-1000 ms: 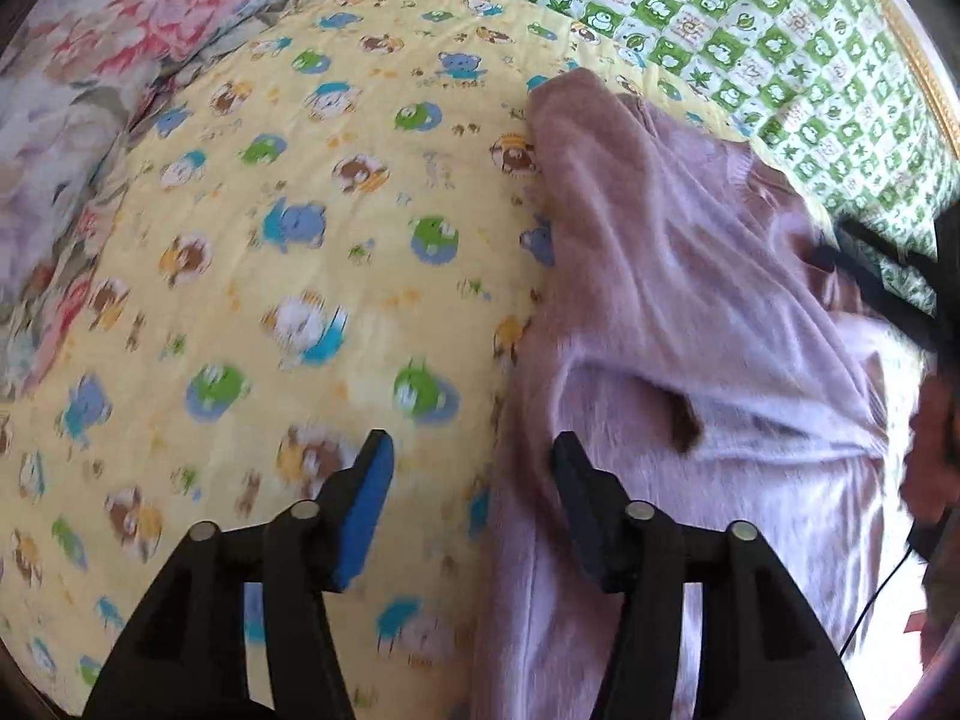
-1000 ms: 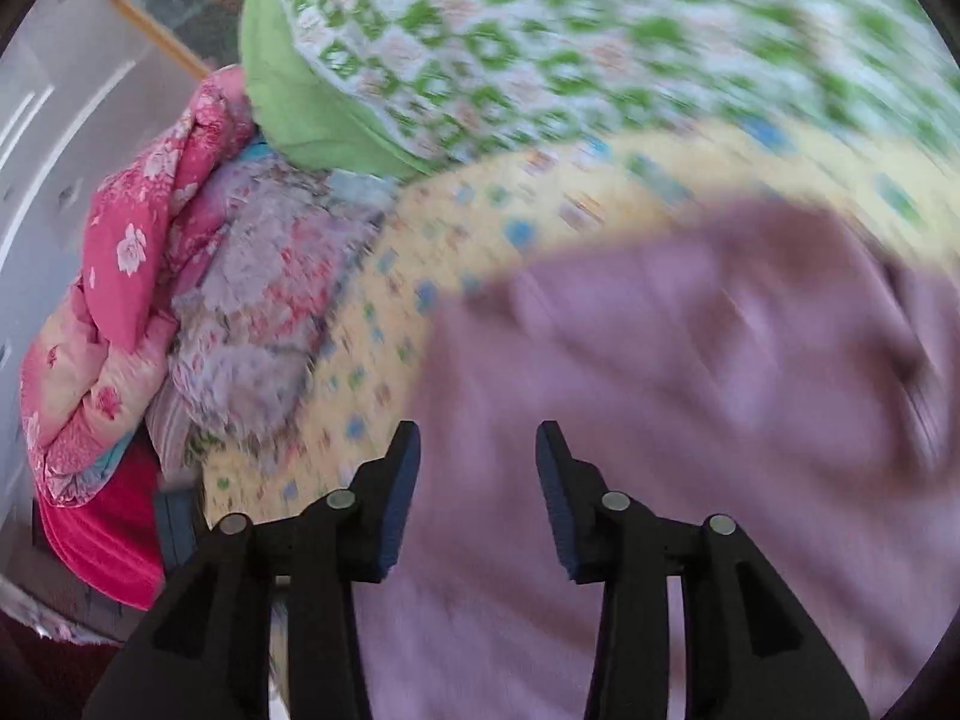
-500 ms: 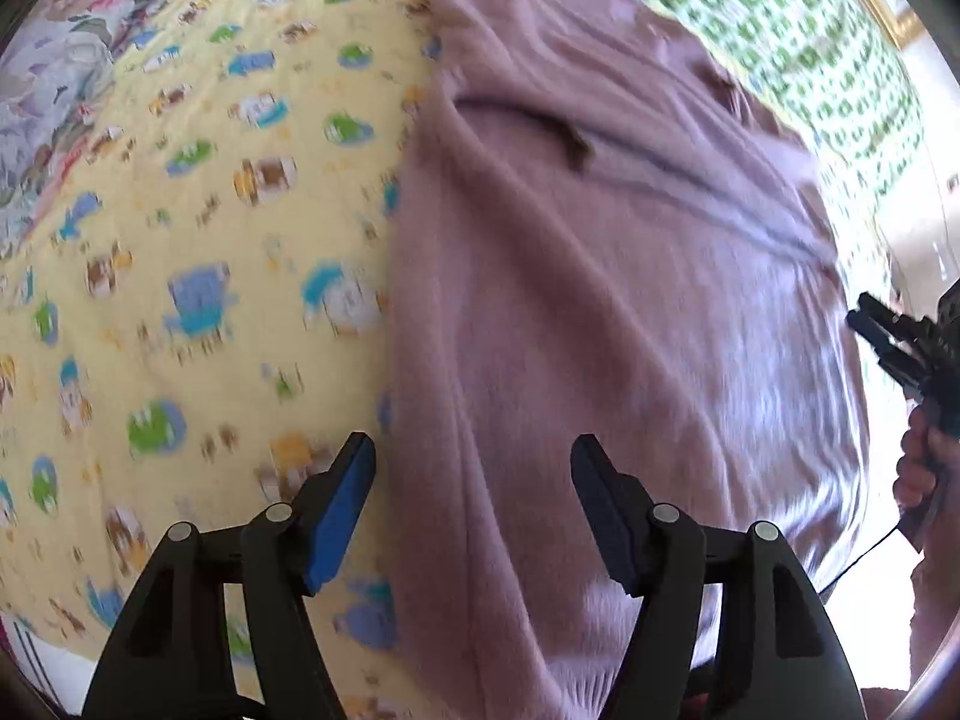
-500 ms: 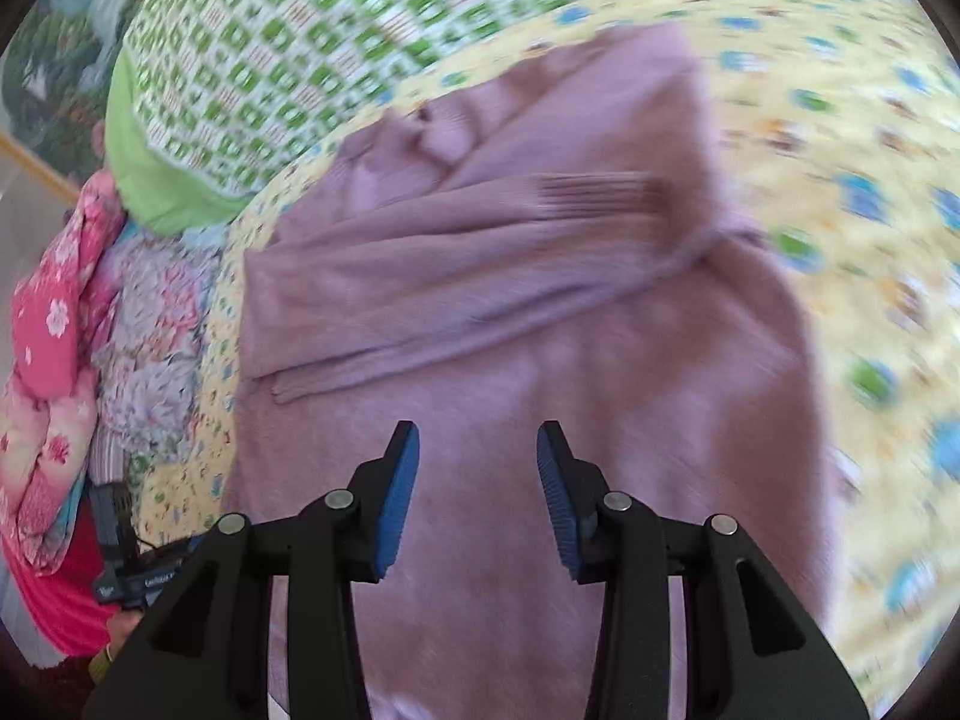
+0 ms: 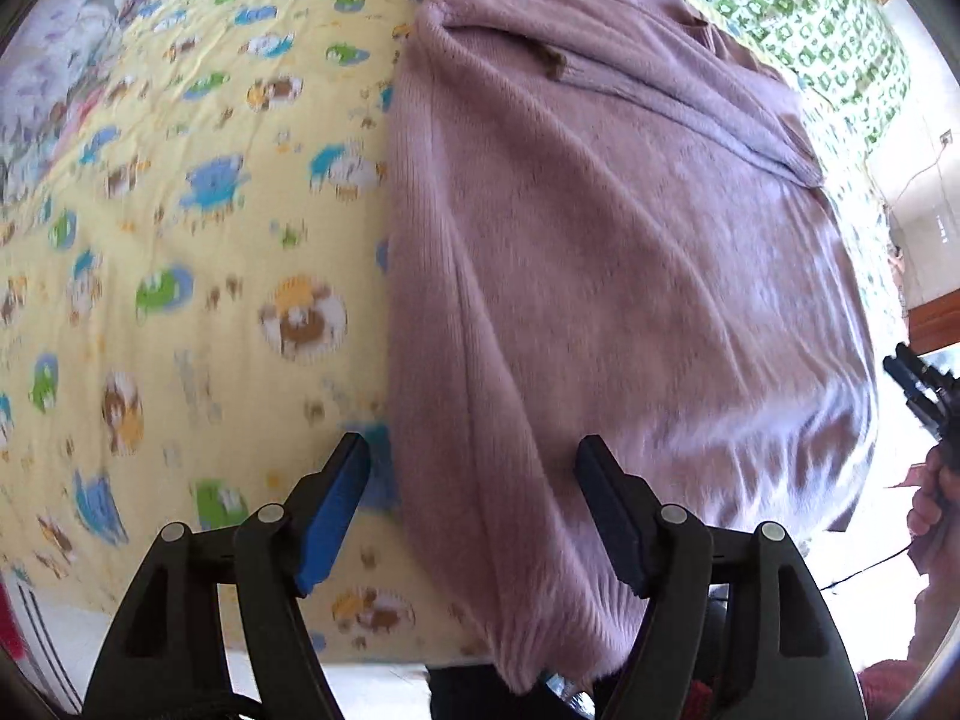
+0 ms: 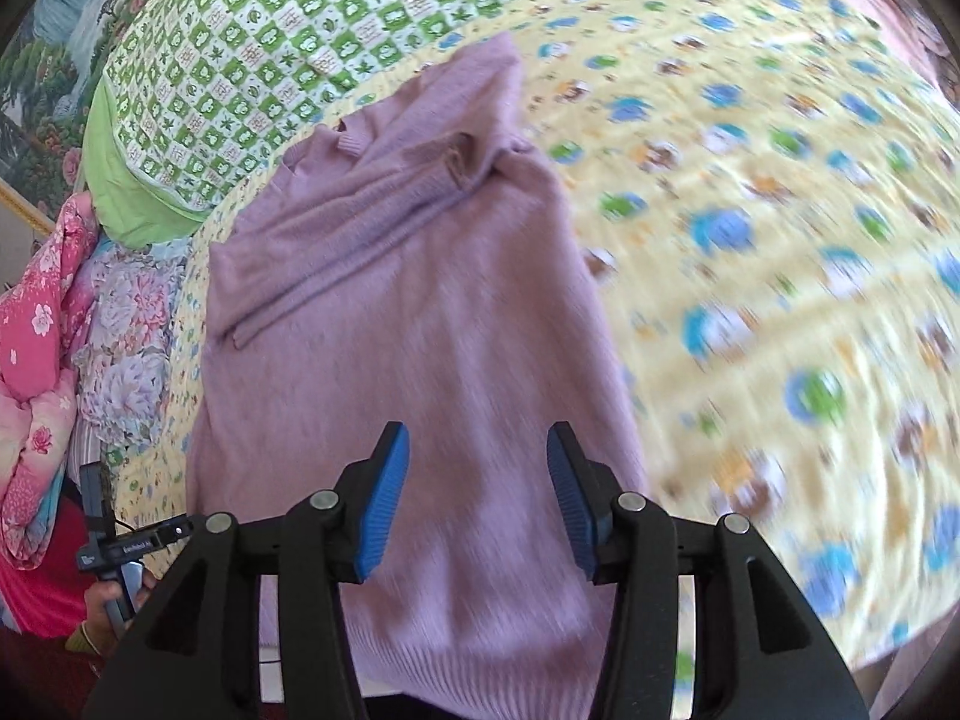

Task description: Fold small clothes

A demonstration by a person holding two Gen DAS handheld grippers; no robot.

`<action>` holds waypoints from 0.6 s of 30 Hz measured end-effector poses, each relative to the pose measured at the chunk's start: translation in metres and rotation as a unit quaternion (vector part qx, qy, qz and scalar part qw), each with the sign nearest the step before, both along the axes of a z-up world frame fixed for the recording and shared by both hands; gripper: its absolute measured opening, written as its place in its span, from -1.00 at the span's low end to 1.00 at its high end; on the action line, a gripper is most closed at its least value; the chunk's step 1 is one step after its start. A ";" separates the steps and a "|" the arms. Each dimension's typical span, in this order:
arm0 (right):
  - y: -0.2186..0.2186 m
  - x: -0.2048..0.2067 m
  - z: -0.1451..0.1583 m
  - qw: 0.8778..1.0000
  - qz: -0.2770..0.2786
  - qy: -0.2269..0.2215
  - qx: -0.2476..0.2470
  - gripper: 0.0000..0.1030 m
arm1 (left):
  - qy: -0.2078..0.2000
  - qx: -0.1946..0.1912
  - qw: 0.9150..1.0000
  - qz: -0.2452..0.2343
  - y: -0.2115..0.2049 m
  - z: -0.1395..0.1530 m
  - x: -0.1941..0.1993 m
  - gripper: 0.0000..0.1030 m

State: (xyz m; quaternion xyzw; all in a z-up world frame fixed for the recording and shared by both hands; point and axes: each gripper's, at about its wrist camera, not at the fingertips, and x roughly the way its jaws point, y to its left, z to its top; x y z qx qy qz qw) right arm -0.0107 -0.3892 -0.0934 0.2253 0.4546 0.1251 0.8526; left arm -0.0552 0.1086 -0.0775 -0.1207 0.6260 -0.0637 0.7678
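A mauve knit sweater (image 5: 600, 252) lies flat on a yellow cartoon-print bedsheet (image 5: 180, 252), both sleeves folded across its chest, its ribbed hem hanging over the bed's near edge. My left gripper (image 5: 474, 480) hovers above the sweater's left side near the hem; its jaws are opening and hold nothing. In the right wrist view the same sweater (image 6: 396, 324) fills the middle. Over its lower part stands my right gripper (image 6: 478, 480), its jaws opening too, with no cloth pinched between the pads.
A green checked quilt (image 6: 312, 18) lies at the head of the bed. Pink and floral bedding (image 6: 36, 324) is piled at the left side. The other hand-held gripper shows at the right edge (image 5: 924, 384) and at the lower left (image 6: 114, 540).
Both grippers have travelled from the sweater's upper part down toward its hem at the bed's near edge. Both pairs of jaws stand wider than before.
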 end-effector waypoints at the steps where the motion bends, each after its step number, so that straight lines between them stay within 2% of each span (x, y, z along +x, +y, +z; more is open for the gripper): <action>1: -0.003 -0.007 -0.002 1.000 -0.002 0.002 0.000 -0.04 | 0.003 -0.008 1.000 -0.002 0.000 0.000 -0.003 0.39; 6: -0.014 -0.036 -0.009 1.000 -0.007 0.008 0.008 0.01 | 0.029 -0.048 0.998 -0.029 -0.006 -0.007 -0.028 0.40; 9: -0.017 -0.049 -0.016 1.000 -0.001 0.015 0.002 0.04 | 0.035 -0.040 0.998 -0.041 -0.014 -0.013 -0.038 0.41; 16: -0.029 -0.071 -0.031 0.999 0.010 0.036 0.005 0.10 | 0.016 -0.046 0.997 -0.055 -0.020 -0.015 -0.047 0.38; 18: -0.029 -0.076 -0.039 0.999 0.018 0.047 0.012 0.10 | 0.006 -0.037 0.997 -0.065 -0.023 -0.016 -0.049 0.26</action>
